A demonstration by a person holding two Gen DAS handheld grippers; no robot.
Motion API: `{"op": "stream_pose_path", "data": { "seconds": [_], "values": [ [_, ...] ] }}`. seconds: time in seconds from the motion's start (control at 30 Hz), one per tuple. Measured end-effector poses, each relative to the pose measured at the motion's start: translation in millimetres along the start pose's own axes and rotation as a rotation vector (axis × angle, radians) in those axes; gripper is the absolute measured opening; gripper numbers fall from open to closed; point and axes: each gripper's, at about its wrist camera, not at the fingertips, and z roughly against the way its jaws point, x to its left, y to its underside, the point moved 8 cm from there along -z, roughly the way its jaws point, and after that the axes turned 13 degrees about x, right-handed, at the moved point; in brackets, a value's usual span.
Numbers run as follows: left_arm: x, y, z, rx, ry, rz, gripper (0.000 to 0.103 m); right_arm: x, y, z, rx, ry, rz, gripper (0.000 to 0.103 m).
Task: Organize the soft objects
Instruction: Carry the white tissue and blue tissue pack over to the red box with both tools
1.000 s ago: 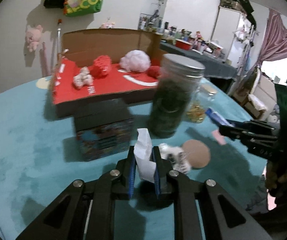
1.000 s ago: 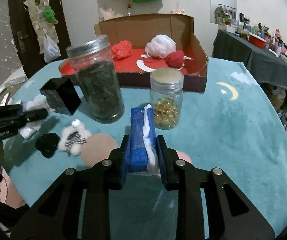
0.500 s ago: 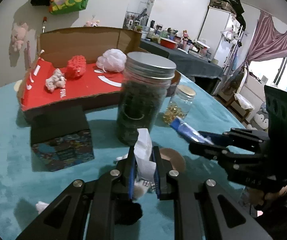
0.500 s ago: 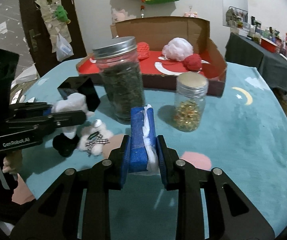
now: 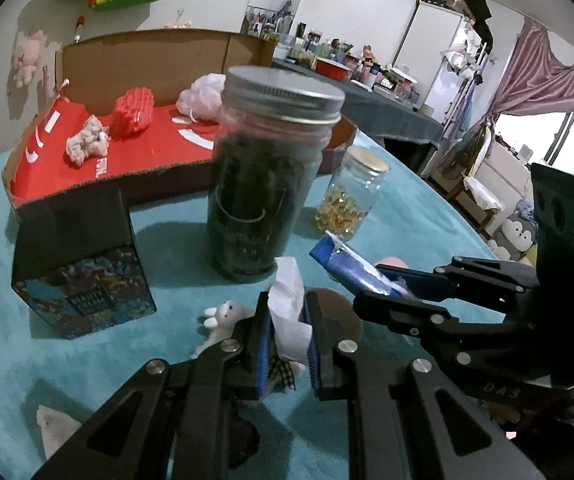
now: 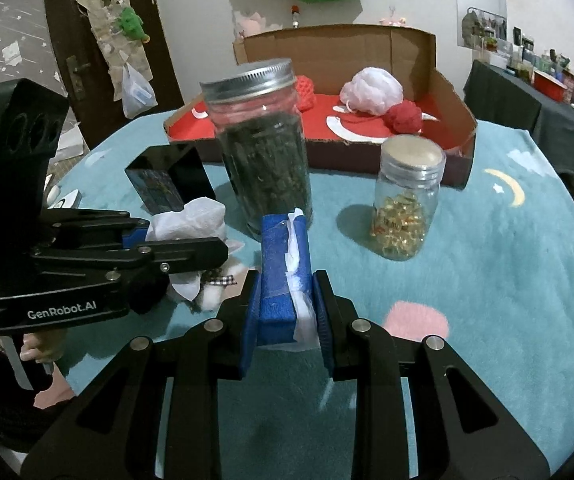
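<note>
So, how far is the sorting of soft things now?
Several soft items already lie in the cardboard box. The left gripper holds a white tissue; the right gripper holds a blue tissue pack. A small plush remains on the table.

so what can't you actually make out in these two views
- Small plush toy: left wrist view, its body hidden behind the left gripper and the tissue.
- Tissue pack: right wrist view, lower end hidden between the right gripper fingers.
- Tall jar: label blurred.
</note>
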Motion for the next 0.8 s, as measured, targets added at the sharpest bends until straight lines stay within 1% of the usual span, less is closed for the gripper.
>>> {"op": "stream_pose_path", "data": {
  "seconds": [0.2, 0.43, 0.67, 0.73, 0.8],
  "values": [
    [1, 2, -1, 0.009, 0.004, 0.007, 0.016, 1, 3, -5, 0.015, -0.003, 0.004, 0.025],
    [11, 2, 9, -0.005, -0.002, 0.036, 0.016, 1, 2, -3, 0.011, 0.006, 0.008, 0.025],
    [37, 9, 36, -0.027, -0.019, 0.089, 0.016, -19, 7, 2, 0.016, 0.034, -0.023, 0.025],
    [48, 13, 45, -0.030, -0.014, 0.121, 0.016, -28, 10, 4, 0.025, 0.022, -0.051, 0.025],
    [59, 16, 52, -0.033, -0.010, 0.149, 0.016, -35, 12, 6, 0.029, 0.035, -0.064, 0.025]
  ]
}}
